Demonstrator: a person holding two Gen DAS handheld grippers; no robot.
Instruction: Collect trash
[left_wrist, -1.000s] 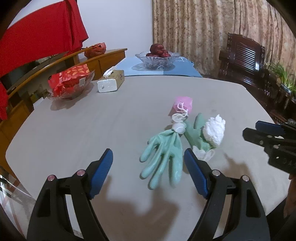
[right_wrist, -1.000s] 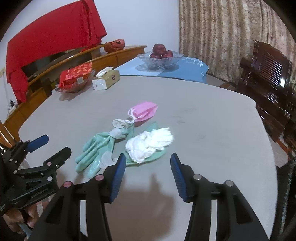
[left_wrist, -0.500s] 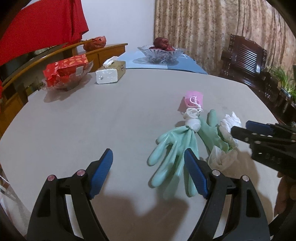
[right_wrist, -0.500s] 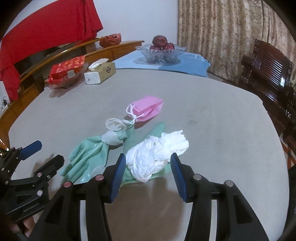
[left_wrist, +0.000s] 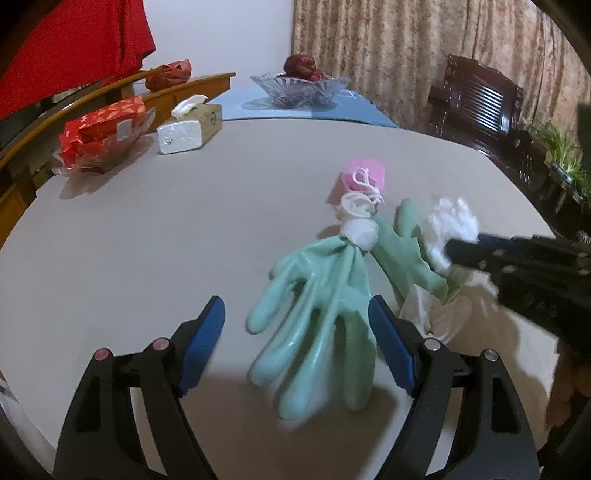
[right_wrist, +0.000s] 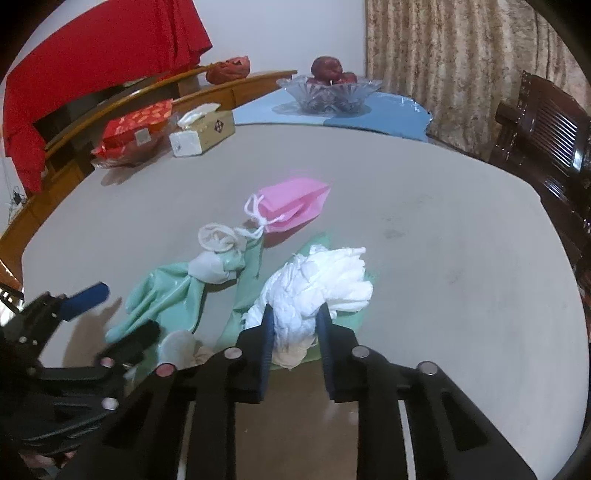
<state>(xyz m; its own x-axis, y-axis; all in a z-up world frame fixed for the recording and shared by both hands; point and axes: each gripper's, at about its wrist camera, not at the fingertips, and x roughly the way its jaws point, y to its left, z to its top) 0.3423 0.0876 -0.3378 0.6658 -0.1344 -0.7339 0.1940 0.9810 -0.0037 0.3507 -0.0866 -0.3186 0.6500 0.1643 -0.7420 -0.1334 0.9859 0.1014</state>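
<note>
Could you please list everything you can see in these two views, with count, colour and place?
Rubber gloves: two, mint green, near middle of table.
Crumpled paper: one wad, white, on the right glove.
Small bag: one, pink with white cord, behind the gloves.
Tissue box: one, beige and white, far left of table.
Snack packets: red, in a clear dish beside the tissue box.
Fruit bowl: one, clear glass, dark red fruit, far end on blue mat.
Table: one, grey.
Chair: dark wood, right.
Left gripper: black with blue pads, open around a glove.
Right gripper: jaws just closing, pads pressing the paper.
</note>
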